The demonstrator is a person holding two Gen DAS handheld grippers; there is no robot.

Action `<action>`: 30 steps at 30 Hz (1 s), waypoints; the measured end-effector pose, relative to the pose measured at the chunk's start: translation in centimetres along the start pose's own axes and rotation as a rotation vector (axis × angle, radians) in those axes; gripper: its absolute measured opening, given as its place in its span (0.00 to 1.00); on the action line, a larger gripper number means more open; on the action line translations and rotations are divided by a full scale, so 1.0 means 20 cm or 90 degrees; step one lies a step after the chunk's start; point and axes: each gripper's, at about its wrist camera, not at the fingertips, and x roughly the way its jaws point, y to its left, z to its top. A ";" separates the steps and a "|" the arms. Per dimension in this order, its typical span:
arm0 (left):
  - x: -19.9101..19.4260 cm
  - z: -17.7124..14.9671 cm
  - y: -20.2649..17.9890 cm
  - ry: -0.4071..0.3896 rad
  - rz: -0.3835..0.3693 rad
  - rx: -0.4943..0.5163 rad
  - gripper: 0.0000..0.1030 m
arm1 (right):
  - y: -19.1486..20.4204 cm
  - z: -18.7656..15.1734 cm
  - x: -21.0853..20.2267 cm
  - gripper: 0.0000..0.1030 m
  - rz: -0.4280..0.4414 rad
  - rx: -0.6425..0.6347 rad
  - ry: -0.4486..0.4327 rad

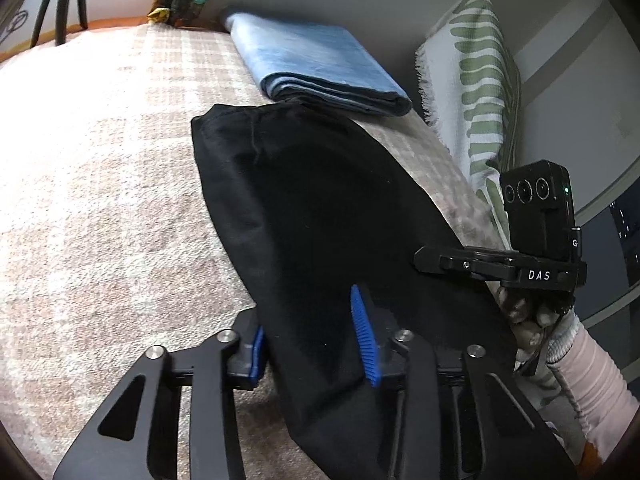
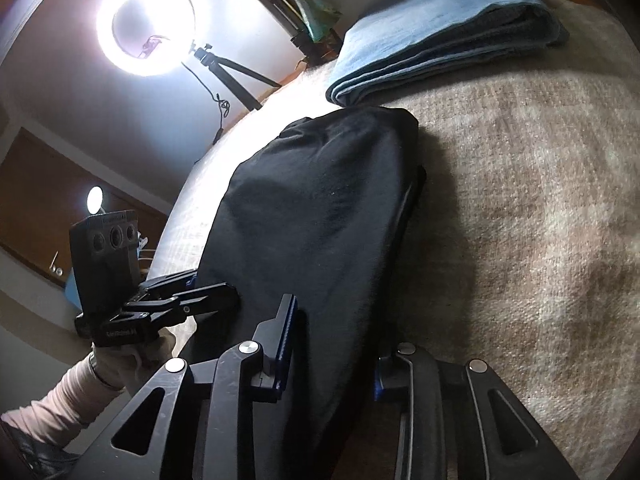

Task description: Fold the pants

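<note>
Right hand-held gripper (image 1: 424, 258) marked "DAS", beside black pants (image 1: 320, 208).

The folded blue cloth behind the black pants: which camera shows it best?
The left wrist view: the folded blue cloth lies whole on the bed beyond the black pants. The right wrist view shows it too, stacked layers clear, but its top is cut off.

Both wrist cameras look steeply down along their own fingers, close over the black pants (image 1: 320, 216) on the checked bed cover (image 1: 104, 184), sharing its far edge with the folded blue cloth (image 2: 436, 32).
</note>
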 end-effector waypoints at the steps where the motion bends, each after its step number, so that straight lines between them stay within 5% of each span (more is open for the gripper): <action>1: 0.00 0.00 0.00 -0.001 0.003 0.000 0.31 | 0.00 0.00 0.00 0.30 -0.002 0.001 -0.002; 8: -0.03 -0.02 -0.01 -0.014 0.017 0.003 0.20 | 0.10 0.01 0.00 0.24 -0.093 -0.032 -0.005; 19: -0.15 0.01 -0.11 -0.049 0.015 0.053 0.11 | 0.27 0.03 -0.12 0.12 -0.131 -0.068 -0.045; 30: -0.28 0.33 -0.26 -0.115 0.025 0.122 0.11 | 0.41 0.27 -0.34 0.10 -0.151 -0.113 -0.143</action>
